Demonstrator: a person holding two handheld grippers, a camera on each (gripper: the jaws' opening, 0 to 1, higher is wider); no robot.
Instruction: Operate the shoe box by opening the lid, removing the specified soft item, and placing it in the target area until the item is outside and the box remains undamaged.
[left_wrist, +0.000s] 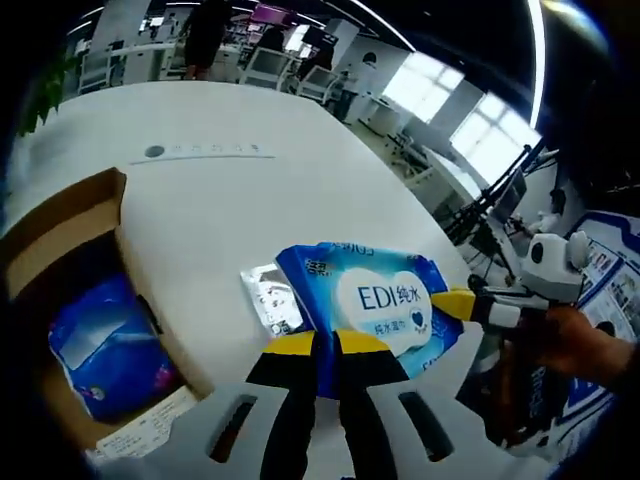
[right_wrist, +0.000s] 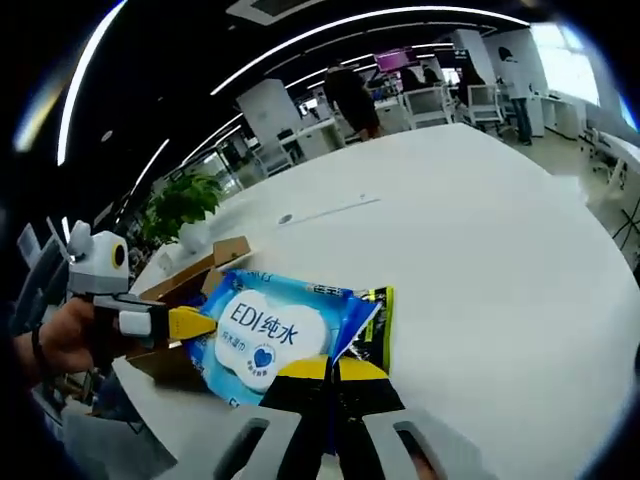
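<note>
A blue wet-wipes pack (left_wrist: 375, 300) with a white "EDI" label hangs above the white table (left_wrist: 250, 180), clear of the box. My left gripper (left_wrist: 325, 347) is shut on its near edge. My right gripper (left_wrist: 457, 303) comes in from the right, shut on the pack's end. In the right gripper view the same pack (right_wrist: 265, 335) sits between my right gripper (right_wrist: 330, 368), shut on its near edge, and my left gripper (right_wrist: 195, 323), clamped on its left end. The open cardboard shoe box (left_wrist: 65, 225) stands left, with another blue soft pack (left_wrist: 105, 345) inside.
A paper slip (left_wrist: 140, 435) lies at the box's near end. The box (right_wrist: 215, 255) sits near the table edge with a potted plant (right_wrist: 180, 205) behind it. The table top (right_wrist: 480, 230) stretches wide to the right. Desks, chairs and people stand far behind.
</note>
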